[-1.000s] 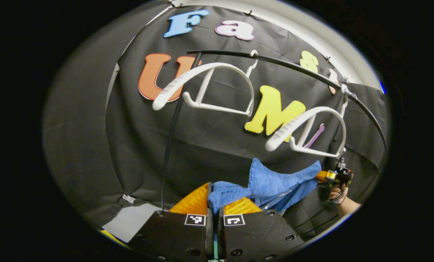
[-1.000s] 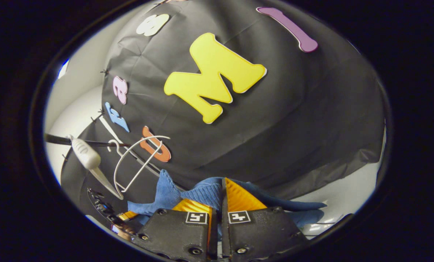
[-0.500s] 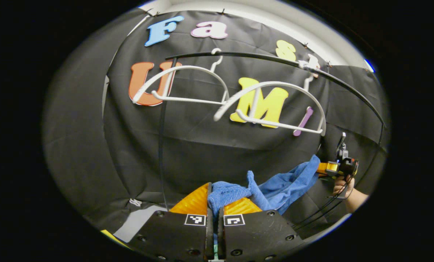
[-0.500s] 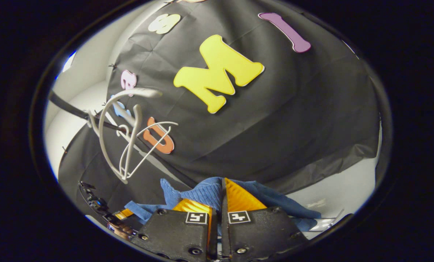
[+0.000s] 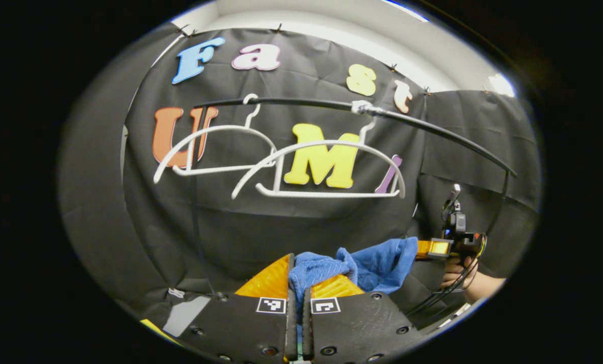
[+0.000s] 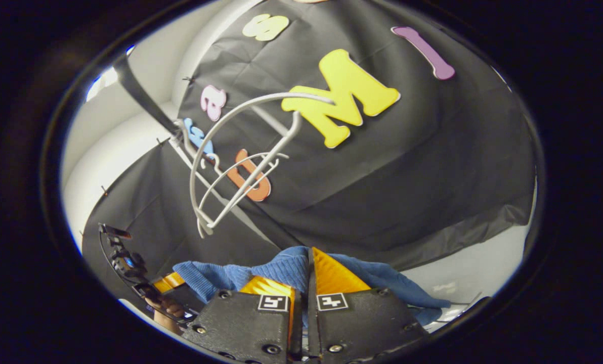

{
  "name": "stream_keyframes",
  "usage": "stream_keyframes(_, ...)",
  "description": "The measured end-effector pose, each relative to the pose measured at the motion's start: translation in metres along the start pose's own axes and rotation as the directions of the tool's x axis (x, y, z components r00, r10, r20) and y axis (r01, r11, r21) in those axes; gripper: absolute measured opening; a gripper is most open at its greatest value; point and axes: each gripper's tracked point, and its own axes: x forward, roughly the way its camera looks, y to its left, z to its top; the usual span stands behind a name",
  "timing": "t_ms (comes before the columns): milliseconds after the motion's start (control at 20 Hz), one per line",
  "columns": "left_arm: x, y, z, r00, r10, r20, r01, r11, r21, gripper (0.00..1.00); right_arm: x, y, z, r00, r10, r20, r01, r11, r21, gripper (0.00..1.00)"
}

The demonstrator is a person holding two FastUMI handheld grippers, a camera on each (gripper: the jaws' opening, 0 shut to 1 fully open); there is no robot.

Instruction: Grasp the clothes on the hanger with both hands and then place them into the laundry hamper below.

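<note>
Both grippers, left (image 5: 297, 283) and right (image 6: 305, 278), are pinching the blue cloth (image 5: 377, 263) below the bare hangers (image 5: 321, 169); lowering together should keep it from slipping.

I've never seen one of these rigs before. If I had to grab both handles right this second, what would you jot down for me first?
Left gripper: jaws shut on one end of the blue garment.
Right gripper: jaws shut on the other end; in the left gripper view it is held by a hand off to the side.
The garment hangs between the two grippers, off the hangers. Both white hangers hang bare on the black rail above.
Done: garment grasped with both grippers and taken off its hanger.
Left: lower it into the laundry hamper and open both jaws. I can't see the hamper here, so look below first.
</note>
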Motion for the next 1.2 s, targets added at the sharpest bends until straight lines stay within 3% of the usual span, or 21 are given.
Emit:
stream_keyframes(150,-0.006,-0.023,0.014,0.999,-0.032,0.041,0.031,0.999,0.021,0.05,-0.007,0.039,-0.006,0.999,0.049,0.006,-0.049,0.998,-0.051,0.08)
stream_keyframes(200,-0.008,-0.029,0.018,0.998,-0.041,0.047,0.040,0.999,0.029,0.09,-0.007,0.056,-0.012,0.997,0.071,0.007,-0.071,0.995,-0.065,0.08)
stream_keyframes(300,-0.012,-0.041,0.030,0.997,-0.051,0.065,0.048,0.998,0.052,0.04,-0.011,0.084,-0.010,0.993,0.113,0.017,-0.111,0.990,-0.089,0.08)
stream_keyframes(350,-0.013,-0.043,0.037,0.996,-0.053,0.072,0.049,0.997,0.062,0.10,-0.012,0.095,-0.007,0.991,0.128,0.024,-0.125,0.987,-0.100,0.08)
stream_keyframes(500,-0.024,-0.053,0.053,0.994,-0.064,0.091,0.056,0.994,0.092,0.10,-0.023,0.137,-0.001,0.979,0.199,0.048,-0.191,0.972,-0.136,0.08)
stream_keyframes(700,-0.032,-0.052,0.063,0.992,-0.052,0.119,0.034,0.989,0.146,0.10,-0.023,0.160,0.005,0.964,0.250,0.090,-0.237,0.962,-0.136,0.08)
stream_keyframes(950,-0.016,-0.024,-0.014,0.999,0.032,-0.019,-0.030,0.993,0.112,0.04,0.010,0.112,-0.041,0.990,0.142,0.002,-0.141,0.983,-0.122,0.07)
stream_keyframes(1000,-0.011,-0.022,-0.034,0.998,0.029,-0.063,-0.024,0.996,0.082,0.09,0.021,0.101,-0.052,0.993,0.112,-0.027,-0.114,0.986,-0.119,0.08)
stream_keyframes(1200,0.003,-0.001,-0.099,0.975,0.069,-0.210,-0.066,0.998,0.023,0.04,0.047,0.055,-0.099,0.989,-0.001,-0.148,-0.019,0.991,-0.131,0.08)
